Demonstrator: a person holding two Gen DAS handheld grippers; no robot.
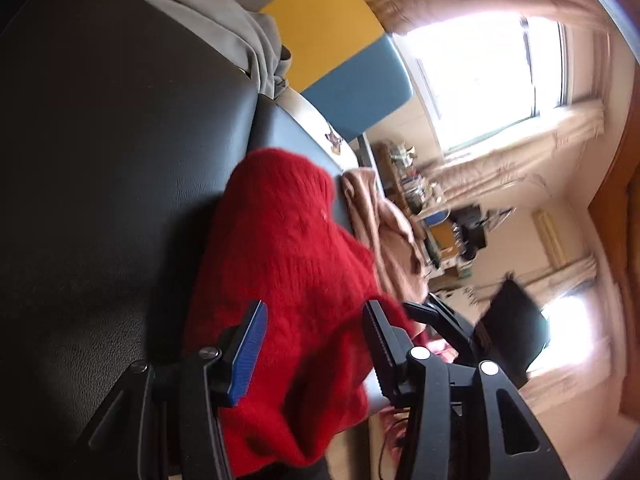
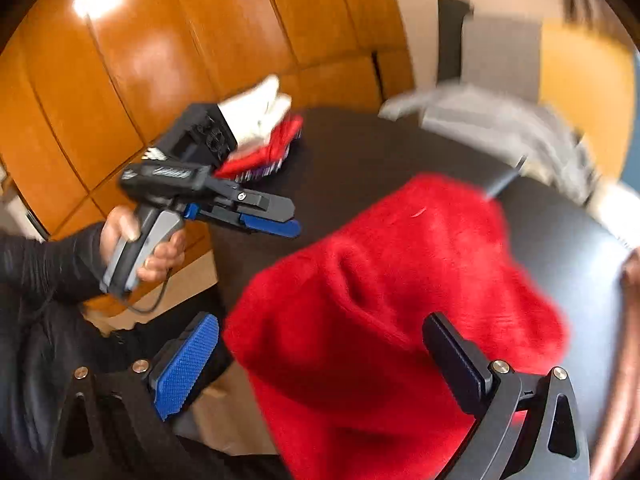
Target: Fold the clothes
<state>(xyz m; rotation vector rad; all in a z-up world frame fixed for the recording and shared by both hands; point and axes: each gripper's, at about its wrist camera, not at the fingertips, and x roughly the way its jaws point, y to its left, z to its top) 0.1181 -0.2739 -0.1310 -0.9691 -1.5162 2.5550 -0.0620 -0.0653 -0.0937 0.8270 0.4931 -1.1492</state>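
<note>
Your left gripper (image 1: 316, 344) stands open above the red sweater (image 1: 288, 264), gripping nothing. Your right gripper (image 2: 320, 360) is spread wide too, its fingers either side of the sweater's near edge without pinching it. The sweater lies bunched on the black table (image 2: 360, 152), with a grey garment (image 2: 500, 124) behind it

You see a fuzzy red knit sweater (image 1: 280, 248) on a matt black leather-grain table (image 1: 112, 168), beside glossy wood panelling (image 2: 160, 40).
</note>
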